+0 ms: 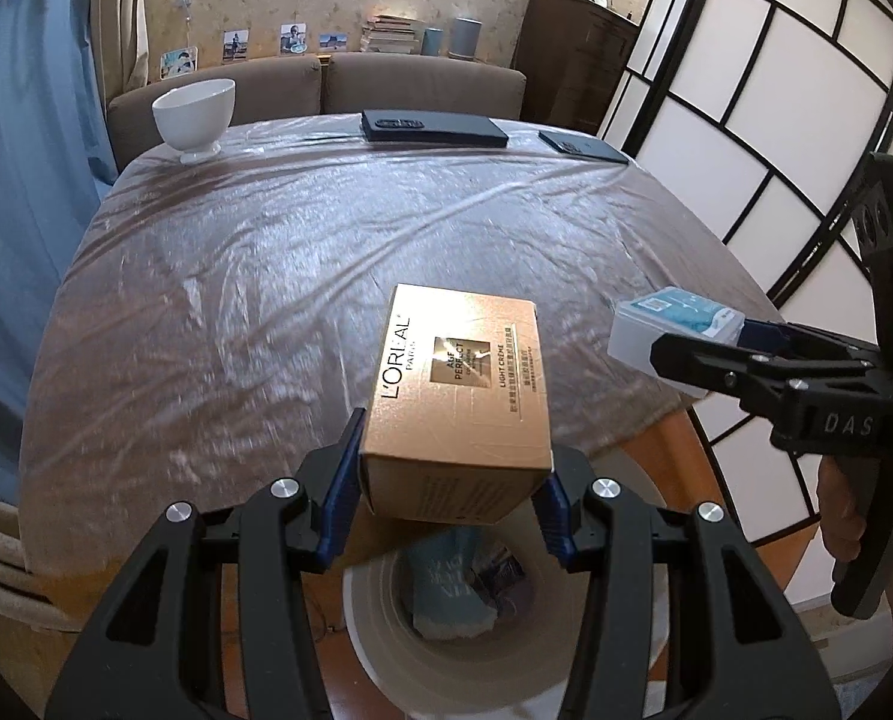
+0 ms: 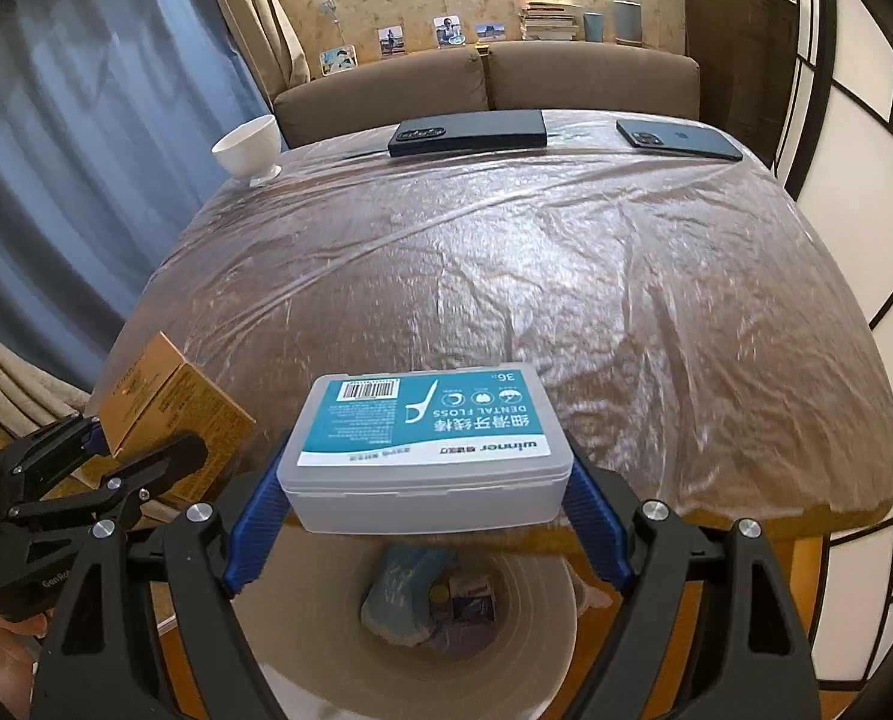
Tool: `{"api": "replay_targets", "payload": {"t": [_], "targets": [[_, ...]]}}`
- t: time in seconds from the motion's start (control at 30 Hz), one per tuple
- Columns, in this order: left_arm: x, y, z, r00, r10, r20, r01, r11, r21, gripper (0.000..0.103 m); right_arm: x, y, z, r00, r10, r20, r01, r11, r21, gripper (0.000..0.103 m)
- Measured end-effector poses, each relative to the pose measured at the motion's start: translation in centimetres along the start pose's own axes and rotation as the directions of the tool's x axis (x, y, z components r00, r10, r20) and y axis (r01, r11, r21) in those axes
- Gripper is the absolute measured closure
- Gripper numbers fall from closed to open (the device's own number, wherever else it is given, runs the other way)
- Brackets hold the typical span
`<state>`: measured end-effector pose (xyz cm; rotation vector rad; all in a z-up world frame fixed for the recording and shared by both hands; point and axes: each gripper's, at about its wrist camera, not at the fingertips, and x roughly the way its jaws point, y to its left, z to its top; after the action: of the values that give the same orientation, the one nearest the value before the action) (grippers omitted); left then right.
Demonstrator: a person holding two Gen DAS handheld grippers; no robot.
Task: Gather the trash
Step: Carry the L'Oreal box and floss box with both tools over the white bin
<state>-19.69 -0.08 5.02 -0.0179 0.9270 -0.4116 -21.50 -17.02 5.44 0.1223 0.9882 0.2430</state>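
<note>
My left gripper (image 1: 446, 498) is shut on a gold cosmetics box (image 1: 464, 384), held in the air over the table's near edge. Below it stands a white waste bin (image 1: 386, 618) with blue and dark rubbish inside. My right gripper (image 2: 428, 516) is shut on a clear plastic dental floss box (image 2: 425, 450) with a teal label, also held above the bin (image 2: 302, 630). In the left wrist view the floss box (image 1: 656, 330) and the right gripper (image 1: 704, 360) show at the right. In the right wrist view the gold box (image 2: 170, 408) and the left gripper (image 2: 128, 450) show at the left.
The table (image 1: 326, 252) is covered with crinkled clear plastic. At its far side stand a white bowl (image 1: 194, 114), a dark flat case (image 1: 434, 129) and a dark phone (image 1: 581, 147). A brown sofa (image 1: 422, 84) lies beyond; a paper screen (image 1: 776, 120) stands right.
</note>
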Motion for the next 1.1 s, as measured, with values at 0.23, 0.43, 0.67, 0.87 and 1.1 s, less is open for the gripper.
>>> {"api": "replay_targets", "payload": {"t": [0.23,0.43,0.67,0.87,1.1], "targets": [[-0.9,-1.1,-1.8,1.0,-0.005,-0.021,0.005,1.0,-0.002,0.052,-1.3,-0.2,-2.2,1.0,0.011,-0.025,-0.011,1.0,-0.006,0.022],[-1.0,-2.1,-3.1,0.999,0.0,-0.044,0.001,1.0,0.007,0.052,-1.5,-0.3,-4.2,0.998,0.011,-0.061,-0.012,1.0,-0.018,0.022],[-1.2,-3.2,-4.7,0.998,-0.002,-0.063,0.002,1.0,0.003,0.052,-1.6,-0.7,-5.9,0.995,0.021,-0.098,-0.023,0.999,-0.023,0.022],[-1.2,-4.2,-5.8,0.997,-0.009,-0.075,0.009,1.0,0.004,0.052,-1.2,-0.9,-7.0,0.992,0.024,-0.127,-0.027,0.999,-0.027,0.022],[-0.2,-4.8,-7.0,0.994,0.004,-0.112,-0.003,1.0,0.008,0.052,-0.4,-1.1,-8.0,0.987,0.019,-0.157,-0.026,0.999,-0.04,0.022]]}}
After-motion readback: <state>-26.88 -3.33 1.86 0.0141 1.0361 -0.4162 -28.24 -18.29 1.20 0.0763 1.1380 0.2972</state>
